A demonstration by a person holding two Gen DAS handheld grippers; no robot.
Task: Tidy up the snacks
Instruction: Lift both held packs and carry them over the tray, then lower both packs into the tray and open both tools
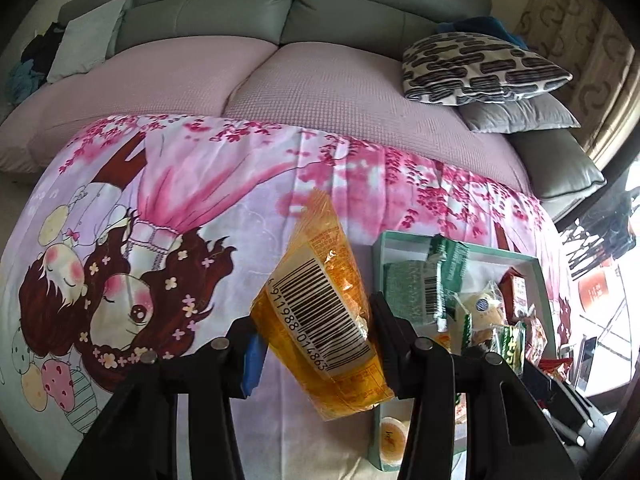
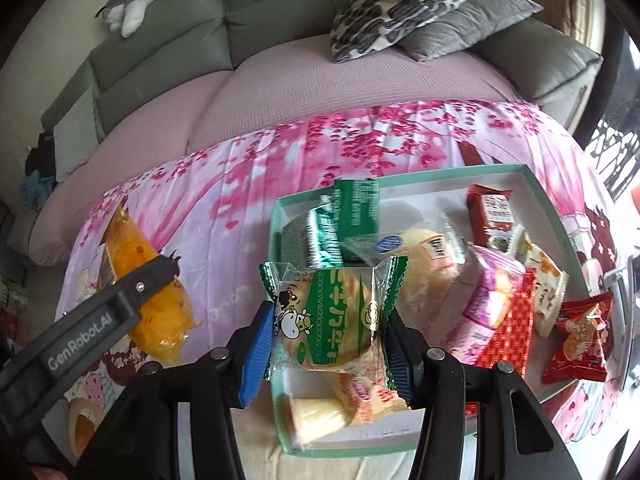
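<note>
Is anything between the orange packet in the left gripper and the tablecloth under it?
Nothing visible. The orange packet, clamped in the left gripper, hangs over bare tablecloth; the box sits to its right.

Both views were taken from the gripper wrists, angled steeply downward along the fingers and set close above the cartoon-printed cloth. The left view was positioned left of the green-rimmed box; the right view was held directly over it. The sofa, the patterned cushion and the box were shared.
</note>
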